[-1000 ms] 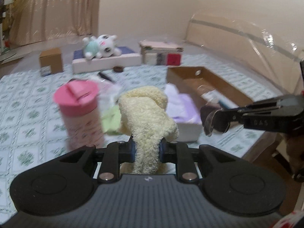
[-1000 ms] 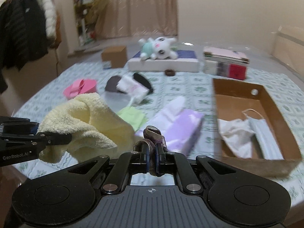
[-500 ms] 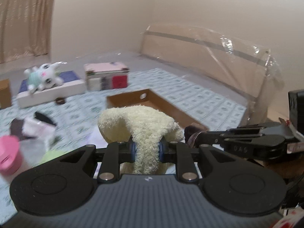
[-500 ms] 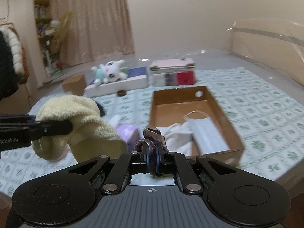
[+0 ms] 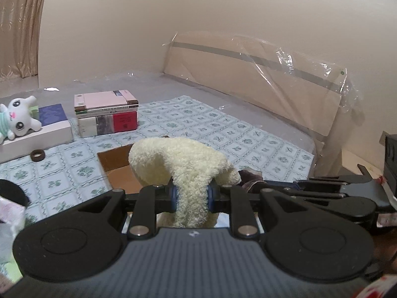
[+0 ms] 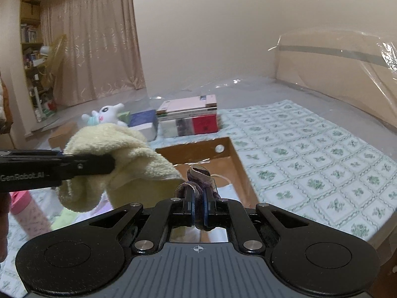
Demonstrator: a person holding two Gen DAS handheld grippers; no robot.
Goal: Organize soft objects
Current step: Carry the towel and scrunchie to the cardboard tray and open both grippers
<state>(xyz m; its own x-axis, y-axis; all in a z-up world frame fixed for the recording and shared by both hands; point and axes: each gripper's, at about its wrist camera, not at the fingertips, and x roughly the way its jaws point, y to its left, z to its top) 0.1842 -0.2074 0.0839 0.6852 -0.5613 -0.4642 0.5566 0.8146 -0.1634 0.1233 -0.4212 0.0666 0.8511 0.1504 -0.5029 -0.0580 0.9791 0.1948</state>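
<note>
Between the blue pads of the left gripper (image 5: 191, 197) hangs a cream towel (image 5: 183, 164), pinched at a narrow fold so that the bulk bunches up beyond the fingers and a tail droops below them. From the right wrist view the same towel (image 6: 119, 164) is held up in the air over the near left corner of a box (image 6: 238, 164), with the left gripper (image 6: 109, 164) reaching in level from the left edge of the frame, its fingers pointing to the right.

Just to the right of the towel, the right gripper (image 6: 197, 207) is clamped on a small dark cloth (image 6: 198, 181) (brownish purple, crumpled), which sticks up above the pads and hangs a little below them. In the left wrist view the right gripper (image 5: 263, 188) comes in level from the right, its tip almost touching the towel, the cloth (image 5: 250, 180) bunched at its end. Both grippers point roughly toward each other above the near end of the box.

That box (image 5: 116, 164) is open brown cardboard lying on a bed (image 6: 310, 164) with a green-patterned cover; something white lies inside, mostly hidden. Beyond it stands a stack of books (image 6: 191, 119), and left of those a white plush toy (image 6: 106, 114) on a flat white box (image 5: 37, 136). A small dark ring (image 5: 37, 155) lies on the cover near that box. A pink cup (image 6: 27, 213) stands at the lower left, below the left gripper.
</note>
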